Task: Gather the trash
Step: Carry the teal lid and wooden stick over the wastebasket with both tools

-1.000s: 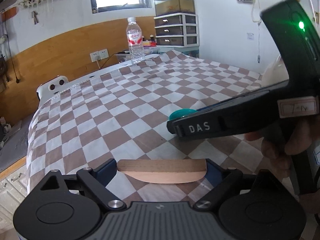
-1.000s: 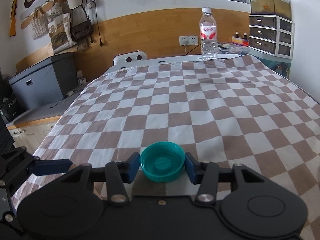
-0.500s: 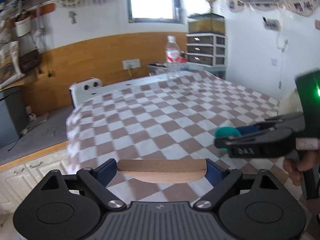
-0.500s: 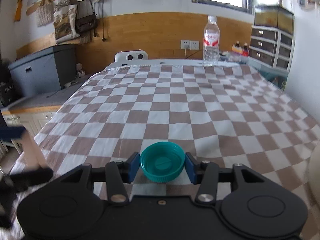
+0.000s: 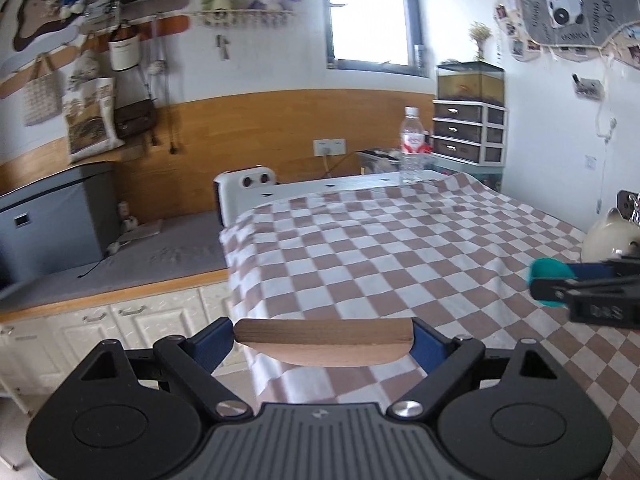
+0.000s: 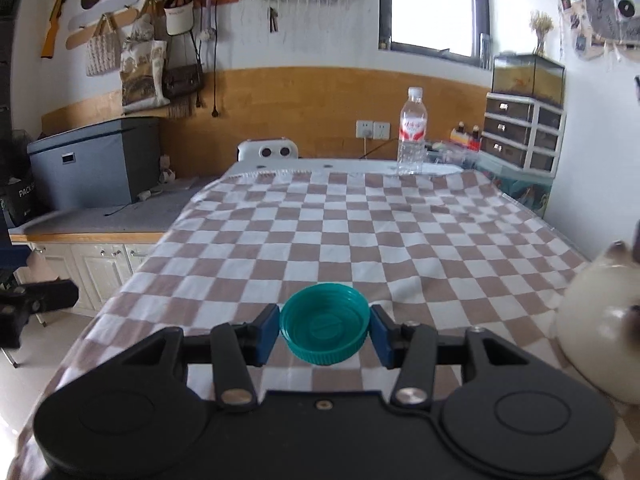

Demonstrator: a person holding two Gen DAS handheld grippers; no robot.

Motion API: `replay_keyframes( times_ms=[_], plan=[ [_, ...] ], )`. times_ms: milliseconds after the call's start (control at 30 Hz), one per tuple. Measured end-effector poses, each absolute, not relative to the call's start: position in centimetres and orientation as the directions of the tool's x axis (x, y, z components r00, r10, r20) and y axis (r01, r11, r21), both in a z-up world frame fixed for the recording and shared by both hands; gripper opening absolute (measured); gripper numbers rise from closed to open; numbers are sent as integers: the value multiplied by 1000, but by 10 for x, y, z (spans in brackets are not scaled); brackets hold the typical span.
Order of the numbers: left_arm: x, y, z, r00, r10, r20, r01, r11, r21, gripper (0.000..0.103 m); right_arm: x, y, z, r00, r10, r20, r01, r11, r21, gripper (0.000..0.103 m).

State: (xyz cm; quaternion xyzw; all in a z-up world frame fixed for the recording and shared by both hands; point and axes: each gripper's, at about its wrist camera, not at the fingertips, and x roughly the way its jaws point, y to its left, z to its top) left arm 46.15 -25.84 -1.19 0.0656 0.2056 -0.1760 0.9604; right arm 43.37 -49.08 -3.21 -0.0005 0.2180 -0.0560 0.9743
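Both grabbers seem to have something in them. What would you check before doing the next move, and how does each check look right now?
1. Left gripper clamped on the wooden piece: ok, pinched at both ends.
2. Right gripper clamped on the teal bottle cap: ok, a pad on each side.
3. Both pieces lifted off the checkered tablecloth: ok.
4. Trash bin located: not ok, none in either view.
5. Clearance from the cream ceramic figurine: cannot tell, it sits near the right gripper.
6. Water bottle out of the way: ok, upright at the far edge.
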Motion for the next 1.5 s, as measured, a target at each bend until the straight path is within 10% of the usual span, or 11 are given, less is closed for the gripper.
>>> replay_keyframes(
  times_ms=[1500],
  plan=[
    [295,-41,-42,915,-154,-374,125,987,-101,92,268,-262,-40,919,45,-391,-11,996,89,49]
  ],
)
